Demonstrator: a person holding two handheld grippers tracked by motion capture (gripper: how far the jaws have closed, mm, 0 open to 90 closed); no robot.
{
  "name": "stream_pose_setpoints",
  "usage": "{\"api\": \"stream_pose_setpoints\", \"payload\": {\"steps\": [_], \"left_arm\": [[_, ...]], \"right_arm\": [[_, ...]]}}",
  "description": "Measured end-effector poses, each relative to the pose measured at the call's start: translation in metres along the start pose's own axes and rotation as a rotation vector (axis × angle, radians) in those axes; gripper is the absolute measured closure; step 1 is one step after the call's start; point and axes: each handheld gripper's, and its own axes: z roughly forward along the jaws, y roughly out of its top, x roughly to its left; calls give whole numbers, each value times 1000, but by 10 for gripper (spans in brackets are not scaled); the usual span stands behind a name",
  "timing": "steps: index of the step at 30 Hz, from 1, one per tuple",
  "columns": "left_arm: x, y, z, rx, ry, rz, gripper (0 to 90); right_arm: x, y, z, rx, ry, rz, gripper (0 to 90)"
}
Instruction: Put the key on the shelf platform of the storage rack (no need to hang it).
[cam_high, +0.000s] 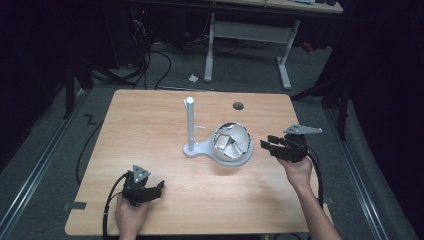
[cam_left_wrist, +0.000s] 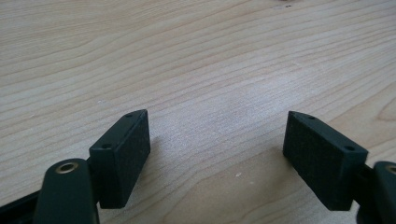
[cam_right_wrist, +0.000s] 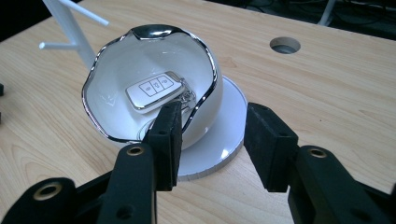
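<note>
Key fob (cam_right_wrist: 153, 90) in white bowl (cam_right_wrist: 116, 70) (post (cam_high: 190, 122) beside), right tool (cam_right_wrist: 212, 135) near.

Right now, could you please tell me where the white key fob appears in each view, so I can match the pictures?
High view: the key fob lies inside the white bowl, right of centre, beside the white stand.
Left gripper view: bare wooden table ahead of the open left tool.
Right gripper view: the fob sits upper left of centre, in the bowl.
Shared landmark: the wooden table.
</note>
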Motion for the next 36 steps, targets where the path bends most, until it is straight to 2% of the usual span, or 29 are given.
{"api": "stream_pose_setpoints", "payload": {"steps": [4, 15, 36], "left_arm": [[0, 0, 0, 0, 0, 0, 235], [0, 0, 0, 0, -1, 0, 235], [0, 0, 0, -1, -1, -2, 235]], "right_arm": [[-3, -7, -4, 3, -1, 18, 567], [-6, -21, -16, -18, -11, 30, 563], [4, -39, -29, -36, 8, 29, 550]]}}
